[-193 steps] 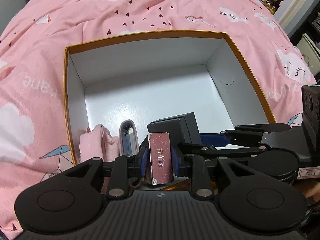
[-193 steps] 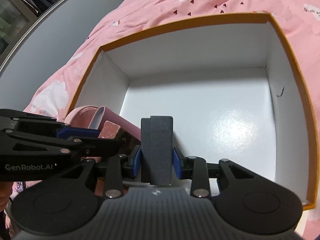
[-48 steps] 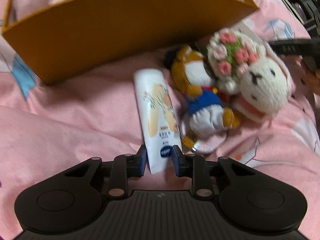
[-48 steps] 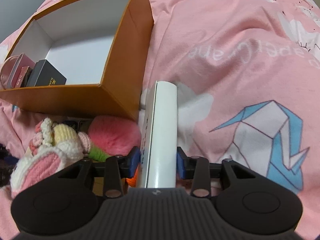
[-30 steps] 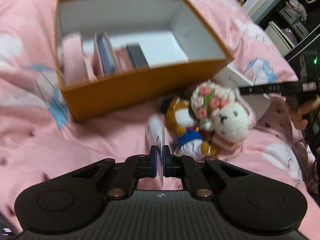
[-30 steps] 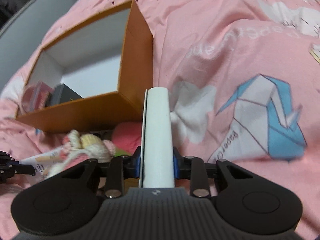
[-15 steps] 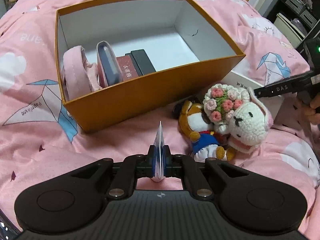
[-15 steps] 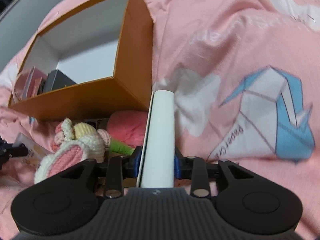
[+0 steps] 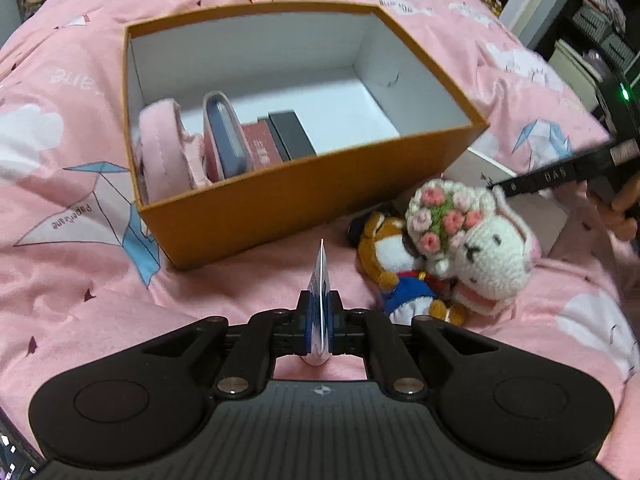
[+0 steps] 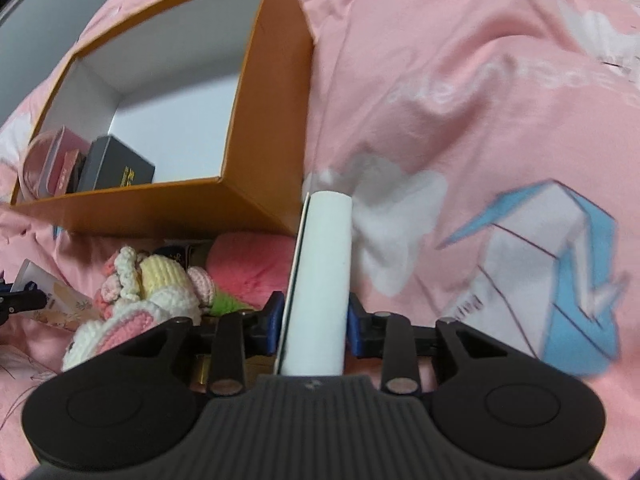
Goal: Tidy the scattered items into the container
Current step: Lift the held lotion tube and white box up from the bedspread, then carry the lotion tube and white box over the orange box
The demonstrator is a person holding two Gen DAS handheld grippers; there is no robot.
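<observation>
An orange box (image 9: 320,204) with a white inside stands on the pink bedspread; it also shows in the right wrist view (image 10: 276,80). Inside at its left are a pink pouch (image 9: 160,152), a blue case (image 9: 226,136), a red box (image 9: 262,150) and a black box (image 9: 292,134). My left gripper (image 9: 319,320) is shut on a flat cream tube (image 9: 320,276), held edge-on in front of the box. My right gripper (image 10: 314,326) is shut on a white box (image 10: 322,280), beside the orange box's right corner.
A crochet bunny (image 9: 476,244) and a small plush figure (image 9: 392,256) lie in front of the box, between the grippers. A pink plush (image 10: 252,264) lies against the box wall. Dark shelves (image 9: 592,20) stand beyond the bed's right edge.
Both grippers dropped earlier boxes into the orange box, then closed on the tube and the white box. In the last second the left gripper lifted the tube and edged closer to the box.
</observation>
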